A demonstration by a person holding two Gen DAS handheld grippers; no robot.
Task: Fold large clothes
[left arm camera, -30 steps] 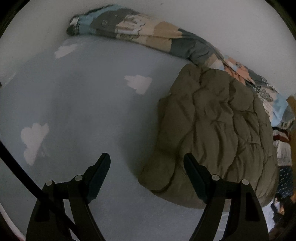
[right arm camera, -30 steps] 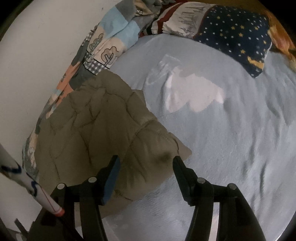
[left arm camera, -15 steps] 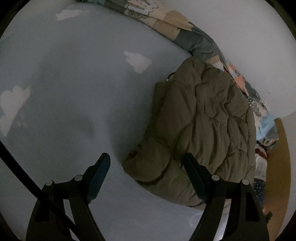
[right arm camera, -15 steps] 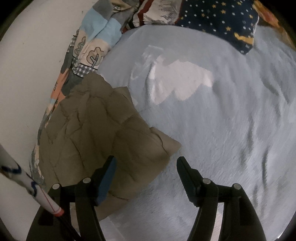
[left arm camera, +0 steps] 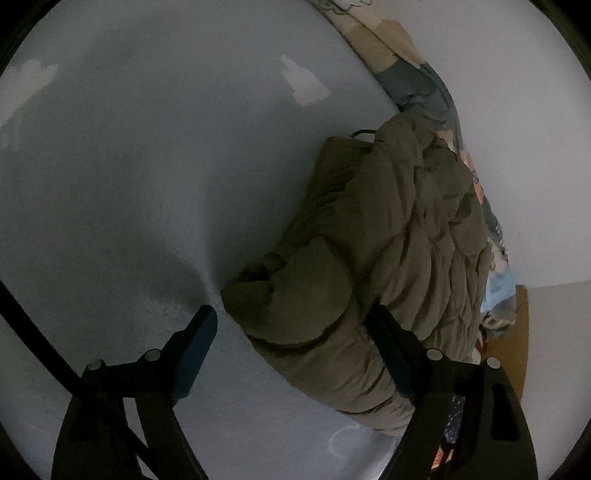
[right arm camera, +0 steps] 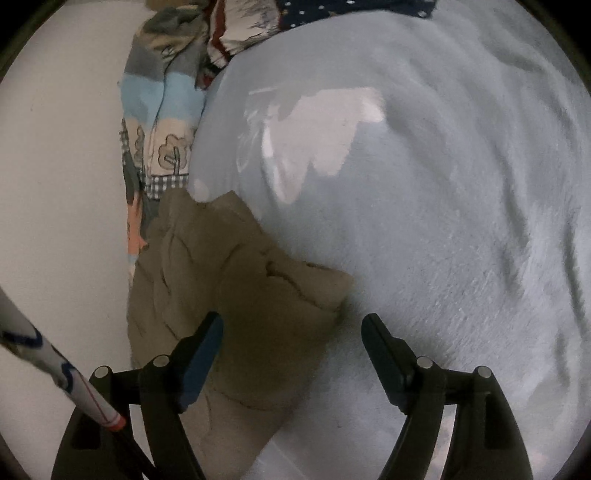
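Bed (right arm camera: 461, 221) with pale blue cloud-print sheet fills both views, white wall behind. Nearest: my left claw (left arm camera: 291, 325), jaws spread wide, nothing pinched, straddling the near rounded end of the olive quilted jacket (left arm camera: 388, 258); one finger over bare sheet, the other against the padding. Can't tell if it's touching. My right claw (right arm camera: 291, 332) also spread and empty, one finger over the jacket, the other over sheet, with the jacket's corner just ahead between them. White cable with red tip (right arm camera: 74, 384) crosses that view's lower left.

Jacket sits bunched in a thick folded bundle at the bed's wall side, puffy, so it'll likely spring back unless pressed. I judge both claws are lined up at opposite ends to take hold for another fold or to shift the bundle; fold looks mostly done.

Farther: patchwork blanket (right arm camera: 162, 110) wedged along the wall beside the jacket, probably pushed aside for room. Farthest: star-print pillow (right arm camera: 351, 7) at the bed's head.
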